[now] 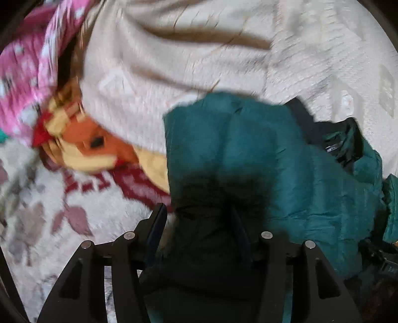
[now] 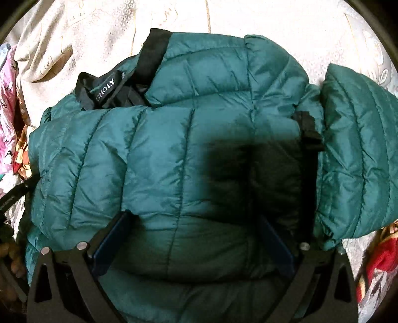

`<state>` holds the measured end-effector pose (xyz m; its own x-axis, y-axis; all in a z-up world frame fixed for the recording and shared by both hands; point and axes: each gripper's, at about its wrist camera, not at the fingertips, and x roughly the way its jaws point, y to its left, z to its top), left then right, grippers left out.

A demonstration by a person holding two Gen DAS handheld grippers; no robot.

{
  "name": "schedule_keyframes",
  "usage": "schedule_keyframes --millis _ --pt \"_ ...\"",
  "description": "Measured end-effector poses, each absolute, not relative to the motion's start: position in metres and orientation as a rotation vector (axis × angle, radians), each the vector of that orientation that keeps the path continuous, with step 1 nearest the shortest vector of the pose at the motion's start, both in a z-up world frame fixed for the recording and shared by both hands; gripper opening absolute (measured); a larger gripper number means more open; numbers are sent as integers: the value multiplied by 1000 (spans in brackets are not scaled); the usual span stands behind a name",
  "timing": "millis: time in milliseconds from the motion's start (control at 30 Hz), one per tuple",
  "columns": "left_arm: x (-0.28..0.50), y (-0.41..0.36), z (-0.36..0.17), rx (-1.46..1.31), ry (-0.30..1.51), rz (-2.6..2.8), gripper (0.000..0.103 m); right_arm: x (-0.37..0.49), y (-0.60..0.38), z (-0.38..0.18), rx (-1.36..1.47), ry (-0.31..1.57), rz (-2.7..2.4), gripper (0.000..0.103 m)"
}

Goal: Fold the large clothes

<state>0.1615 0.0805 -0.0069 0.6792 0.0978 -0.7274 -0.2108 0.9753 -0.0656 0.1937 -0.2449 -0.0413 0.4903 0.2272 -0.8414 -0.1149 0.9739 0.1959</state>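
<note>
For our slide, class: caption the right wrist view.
Open right gripper pressed over a folded teal puffer jacket on a cream bedspread.

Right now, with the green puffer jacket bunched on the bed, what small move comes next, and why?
Probably close the right gripper on the teal puffer jacket: its fingers are spread wide with padded fabric bulging between them, and a sleeve sticks out unfolded at the right.
</note>
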Motion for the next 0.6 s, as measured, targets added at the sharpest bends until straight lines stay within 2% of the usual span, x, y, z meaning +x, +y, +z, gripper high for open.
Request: schedule_keyframes --millis 200,600 --pt "142 52 25 3 656 172 32 177 -237 -41 118 1021 202 103" --pt "143 58 20 -12 673 168 32 172 -238 -36 113 1017 201 103"
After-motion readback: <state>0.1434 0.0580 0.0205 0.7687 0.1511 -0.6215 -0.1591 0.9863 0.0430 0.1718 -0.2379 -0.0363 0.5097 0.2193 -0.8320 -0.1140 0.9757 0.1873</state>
